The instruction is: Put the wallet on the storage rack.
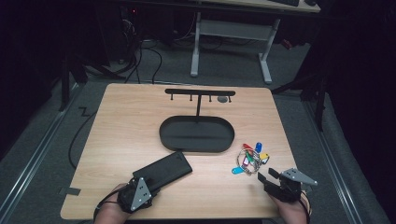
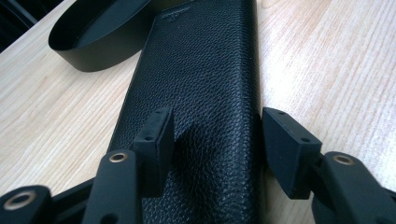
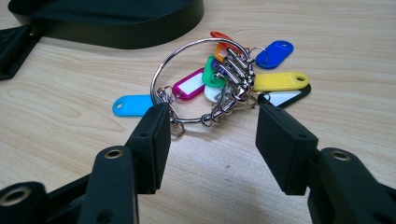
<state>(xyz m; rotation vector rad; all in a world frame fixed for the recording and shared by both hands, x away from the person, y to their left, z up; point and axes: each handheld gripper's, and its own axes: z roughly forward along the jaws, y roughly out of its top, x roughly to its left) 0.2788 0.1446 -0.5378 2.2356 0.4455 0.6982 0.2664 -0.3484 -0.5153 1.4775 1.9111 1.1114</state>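
Note:
A long black grained leather case (image 1: 163, 170) lies slanted on the wooden table near the front left. My left gripper (image 1: 142, 181) is low over its near end. In the left gripper view the case (image 2: 201, 60) runs away between the jaws of my left gripper (image 2: 215, 130): one pad hovers over its top face and the other stands at its right edge, with no squeeze visible. A metal key ring with several coloured tags (image 1: 250, 158) lies at the front right. My right gripper (image 1: 267, 177) stands open just short of it, and the ring (image 3: 236, 70) lies ahead of that gripper (image 3: 212, 126).
A black oval tray (image 1: 164, 135) sits mid-table, with a black T-shaped hook rack (image 1: 200, 92) standing at its back. A small grey object (image 1: 223, 99) lies by the rack. The tray's wall (image 2: 93, 46) is just beyond the case's far end.

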